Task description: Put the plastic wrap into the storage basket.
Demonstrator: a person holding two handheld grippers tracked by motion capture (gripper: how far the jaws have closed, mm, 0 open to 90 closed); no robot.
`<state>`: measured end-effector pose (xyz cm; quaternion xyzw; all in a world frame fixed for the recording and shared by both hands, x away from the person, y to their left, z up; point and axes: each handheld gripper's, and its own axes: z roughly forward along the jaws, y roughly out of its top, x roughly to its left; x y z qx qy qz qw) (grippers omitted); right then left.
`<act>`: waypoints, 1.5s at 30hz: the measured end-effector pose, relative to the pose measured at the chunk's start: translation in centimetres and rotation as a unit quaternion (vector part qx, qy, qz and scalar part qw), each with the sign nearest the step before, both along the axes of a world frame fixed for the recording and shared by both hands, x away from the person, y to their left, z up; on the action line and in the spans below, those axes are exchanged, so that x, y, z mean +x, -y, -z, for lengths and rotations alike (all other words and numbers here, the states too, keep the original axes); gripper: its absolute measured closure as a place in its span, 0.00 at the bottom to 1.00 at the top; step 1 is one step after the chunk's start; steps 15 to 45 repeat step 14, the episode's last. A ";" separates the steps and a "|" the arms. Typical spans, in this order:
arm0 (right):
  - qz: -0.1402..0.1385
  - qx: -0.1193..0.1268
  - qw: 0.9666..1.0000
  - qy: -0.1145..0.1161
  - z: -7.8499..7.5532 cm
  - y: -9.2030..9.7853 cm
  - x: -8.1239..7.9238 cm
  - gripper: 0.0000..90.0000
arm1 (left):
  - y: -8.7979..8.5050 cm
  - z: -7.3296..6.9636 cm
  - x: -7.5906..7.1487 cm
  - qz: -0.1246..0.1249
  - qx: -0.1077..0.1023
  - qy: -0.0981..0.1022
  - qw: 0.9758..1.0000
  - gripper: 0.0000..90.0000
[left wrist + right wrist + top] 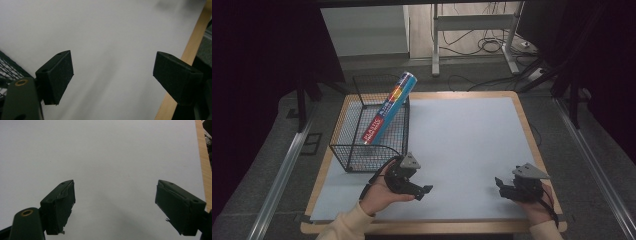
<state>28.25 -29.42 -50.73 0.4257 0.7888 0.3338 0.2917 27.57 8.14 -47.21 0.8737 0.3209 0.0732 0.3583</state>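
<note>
Blue tube: propped in wire basket at table's far left, long axis slanting up and away to the right, just beyond left gripper, the nearer; right gripper well apart; both grippers spread wide, empty.

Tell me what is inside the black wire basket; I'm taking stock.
One blue cylindrical tube leans inside the black wire basket, its top poking over the far rim. Nothing else shows through the mesh.

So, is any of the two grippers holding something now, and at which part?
Nothing is held: the left gripper and right gripper are both open over the grey mat.
</note>
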 end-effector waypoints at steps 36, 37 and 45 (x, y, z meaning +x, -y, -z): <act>-0.007 0.007 1.000 0.008 0.0 -0.1 0.2 0.18 | -0.1 1.2 0.4 -0.007 0.003 -0.007 1.000 0.18; -0.007 0.007 1.000 0.008 0.0 -0.1 0.2 0.18 | -0.1 1.2 0.4 -0.007 0.003 -0.007 1.000 0.18; -0.007 0.007 1.000 0.008 0.0 -0.1 0.2 0.18 | -0.1 1.2 0.4 -0.007 0.003 -0.007 1.000 0.18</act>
